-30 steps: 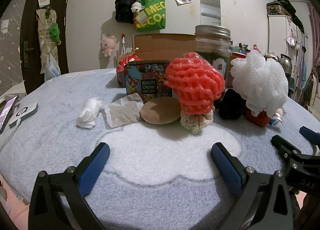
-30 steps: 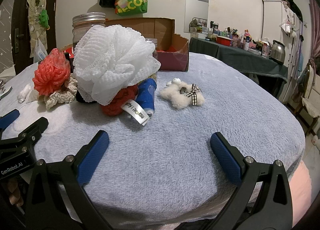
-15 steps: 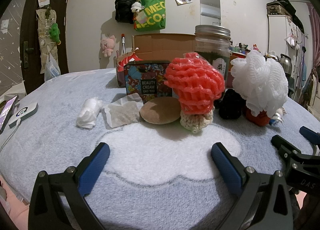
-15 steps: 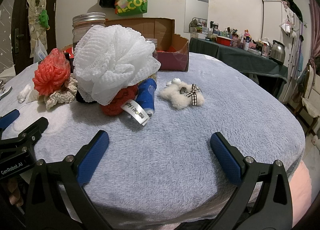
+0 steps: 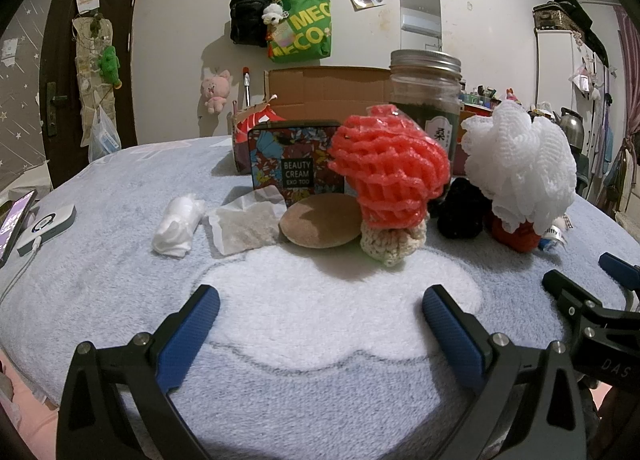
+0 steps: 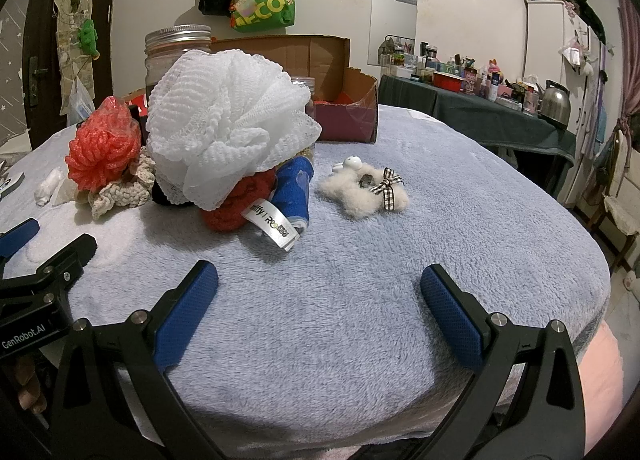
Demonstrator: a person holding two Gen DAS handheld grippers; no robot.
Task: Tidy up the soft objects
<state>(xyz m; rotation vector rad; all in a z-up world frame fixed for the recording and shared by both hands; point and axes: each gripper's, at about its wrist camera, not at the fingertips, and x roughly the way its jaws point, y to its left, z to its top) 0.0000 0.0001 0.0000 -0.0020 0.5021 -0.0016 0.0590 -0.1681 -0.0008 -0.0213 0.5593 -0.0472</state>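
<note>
Your left claw (image 5: 320, 314) and right claw (image 6: 319, 286) both hover wide open and empty above the worktop (image 6: 460, 228). The white mesh sponge (image 6: 228, 128) sits far left of the right claw, atop a red knit piece (image 6: 236, 204).

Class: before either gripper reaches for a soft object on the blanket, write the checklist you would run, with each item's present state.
1. Left gripper open, empty: ok.
2. Right gripper open, empty: ok.
3. White mesh pouf unobstructed from the front: ok.
4. Pouf free of the red knit item under it: not ok, it rests on it.
5. Cardboard box open: ok.
6. Room inside the box: cannot tell.
</note>
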